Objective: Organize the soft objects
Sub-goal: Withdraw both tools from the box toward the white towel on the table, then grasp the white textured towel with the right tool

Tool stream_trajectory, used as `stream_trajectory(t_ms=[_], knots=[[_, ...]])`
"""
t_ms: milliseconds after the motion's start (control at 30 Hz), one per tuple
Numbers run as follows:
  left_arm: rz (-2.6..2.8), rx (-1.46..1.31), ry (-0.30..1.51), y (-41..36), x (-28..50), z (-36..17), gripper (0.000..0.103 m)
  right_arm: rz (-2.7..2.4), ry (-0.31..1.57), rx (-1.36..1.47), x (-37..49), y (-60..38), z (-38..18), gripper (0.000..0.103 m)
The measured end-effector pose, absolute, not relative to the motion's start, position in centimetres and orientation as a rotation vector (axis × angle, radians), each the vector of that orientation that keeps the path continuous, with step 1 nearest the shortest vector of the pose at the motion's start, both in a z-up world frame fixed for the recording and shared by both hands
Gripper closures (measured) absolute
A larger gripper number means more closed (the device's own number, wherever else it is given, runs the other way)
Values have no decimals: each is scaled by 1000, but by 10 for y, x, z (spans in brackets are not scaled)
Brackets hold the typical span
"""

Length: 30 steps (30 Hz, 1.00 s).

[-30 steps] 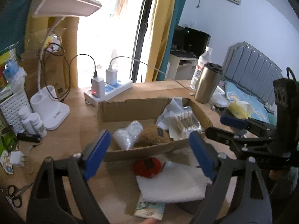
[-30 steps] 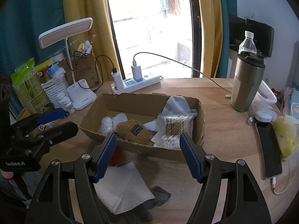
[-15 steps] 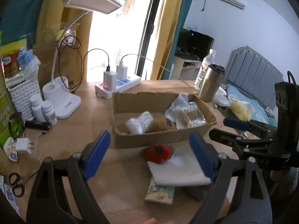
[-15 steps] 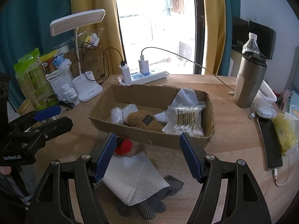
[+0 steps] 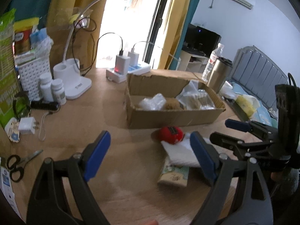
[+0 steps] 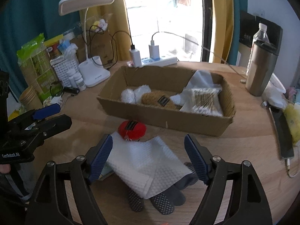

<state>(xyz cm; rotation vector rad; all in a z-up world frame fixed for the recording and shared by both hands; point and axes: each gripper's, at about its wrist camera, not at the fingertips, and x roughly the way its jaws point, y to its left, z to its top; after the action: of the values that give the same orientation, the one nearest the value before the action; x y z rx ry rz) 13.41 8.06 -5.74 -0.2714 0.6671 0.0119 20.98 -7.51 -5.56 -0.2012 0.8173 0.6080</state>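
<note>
The cardboard box [image 6: 168, 120] is plain brown, and the table [image 6: 243, 140] under it is pale wood-grain. A red soft toy [image 6: 132, 129] bears a dark striped label. The white cloth [image 6: 146, 161] has a fine waffle weave; the grey glove [image 6: 163, 200] beneath is speckled with pale grip dots. Both grippers are black with blue pads [image 6: 102, 155]. Inside the box lie a tan plush [image 6: 153, 98] and white fluff [image 6: 131, 94]. The curtains [image 6: 105, 1] are yellow beside teal.

On the table [image 6: 243, 142], the cardboard box [image 6: 168, 118] holds a sponge [image 6: 159, 100]; before the box lies a round pad [image 6: 132, 128], touching a folded cloth [image 6: 146, 163] covering gloves [image 6: 163, 198].
</note>
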Motion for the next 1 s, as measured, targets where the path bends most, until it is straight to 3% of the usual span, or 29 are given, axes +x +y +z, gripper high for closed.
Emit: stream_trajectory(t_ms=[1000], knots=[[24, -323, 758, 90, 136, -107, 15, 631, 930, -210, 224, -58, -106, 21]])
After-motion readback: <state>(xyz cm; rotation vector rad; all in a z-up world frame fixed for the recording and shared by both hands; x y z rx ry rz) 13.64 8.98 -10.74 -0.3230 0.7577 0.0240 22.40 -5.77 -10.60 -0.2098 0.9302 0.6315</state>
